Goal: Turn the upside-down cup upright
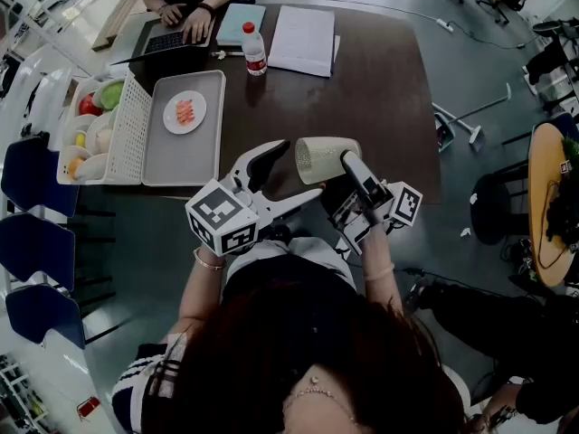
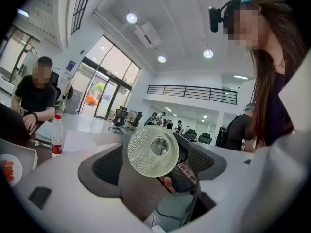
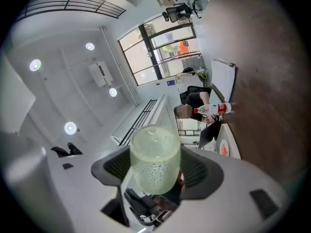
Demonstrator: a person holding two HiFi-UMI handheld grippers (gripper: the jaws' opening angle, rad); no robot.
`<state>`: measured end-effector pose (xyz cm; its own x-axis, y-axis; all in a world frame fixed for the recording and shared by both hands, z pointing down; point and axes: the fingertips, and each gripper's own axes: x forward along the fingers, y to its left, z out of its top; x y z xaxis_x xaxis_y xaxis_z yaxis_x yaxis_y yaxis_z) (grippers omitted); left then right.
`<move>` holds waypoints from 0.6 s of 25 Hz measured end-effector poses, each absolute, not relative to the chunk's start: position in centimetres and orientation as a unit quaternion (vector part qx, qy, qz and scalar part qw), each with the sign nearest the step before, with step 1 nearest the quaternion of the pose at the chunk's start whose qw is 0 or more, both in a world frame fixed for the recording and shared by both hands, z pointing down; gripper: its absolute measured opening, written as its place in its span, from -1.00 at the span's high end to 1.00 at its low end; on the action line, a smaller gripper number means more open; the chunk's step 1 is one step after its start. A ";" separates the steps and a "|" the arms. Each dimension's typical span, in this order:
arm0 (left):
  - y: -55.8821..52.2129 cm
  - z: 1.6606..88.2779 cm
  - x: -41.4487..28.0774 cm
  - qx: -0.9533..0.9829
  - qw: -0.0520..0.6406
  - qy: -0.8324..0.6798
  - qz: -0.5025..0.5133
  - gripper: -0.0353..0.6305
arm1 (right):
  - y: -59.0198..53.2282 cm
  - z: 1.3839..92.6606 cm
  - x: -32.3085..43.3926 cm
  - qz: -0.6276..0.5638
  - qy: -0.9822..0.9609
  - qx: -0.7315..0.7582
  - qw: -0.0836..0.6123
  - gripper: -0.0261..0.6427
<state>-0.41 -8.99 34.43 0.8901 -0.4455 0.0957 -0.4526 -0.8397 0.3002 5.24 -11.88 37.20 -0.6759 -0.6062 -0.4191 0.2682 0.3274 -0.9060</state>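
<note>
The cup [image 1: 327,159], a pale, dimpled glass one, is off the desk [image 1: 380,89] and lies on its side in the air over the desk's near edge, in front of the person. The right tongs [image 3: 155,165] are clenched on it: in the right gripper view both dark ribbed pads press on the cup's wall from either side, about the middle of its length. The left tongs [image 2: 154,165] stand released and wide apart. In the left gripper view the cup's round base faces the camera and sits between the two pads, but neither pad touches the glass. In the head view the cup's base points left toward the left tongs and its other end points right, hidden behind the right tongs' black jaw. On the far left part of the desk lies a grey tray [image 1: 181,159] with a small white plate [image 1: 172,121] of pink food on it. A white mesh basket [image 1: 132,134] holding fruit stands just left of the tray. At the far side stand a water bottle [image 1: 255,50] with a red label and a stack of white papers [image 1: 303,39] to its right. Left of the bottle another person's hands [image 1: 194,27] rest on a laptop [image 1: 166,41].
</note>
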 end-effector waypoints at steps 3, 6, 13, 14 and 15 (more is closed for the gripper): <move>-9.2 34.4 0.2 0.960 0.154 -0.234 0.019 -0.32 | -11.7 37.0 5.0 -0.569 0.720 -0.109 0.383 -0.05; -9.4 34.5 0.6 0.960 0.153 -0.234 0.025 -0.32 | -11.6 37.0 4.9 -0.570 0.721 -0.101 0.381 -0.05; -9.1 35.1 1.3 0.962 0.151 -0.226 0.039 -0.32 | -11.1 36.8 4.5 -0.576 0.719 -0.080 0.381 -0.05; -9.1 35.2 1.3 0.962 0.149 -0.227 0.041 -0.32 | -11.0 36.8 4.4 -0.577 0.718 -0.077 0.381 -0.05; -9.1 35.3 1.3 0.962 0.145 -0.228 0.044 -0.32 | -11.0 36.9 4.4 -0.579 0.717 -0.074 0.381 -0.05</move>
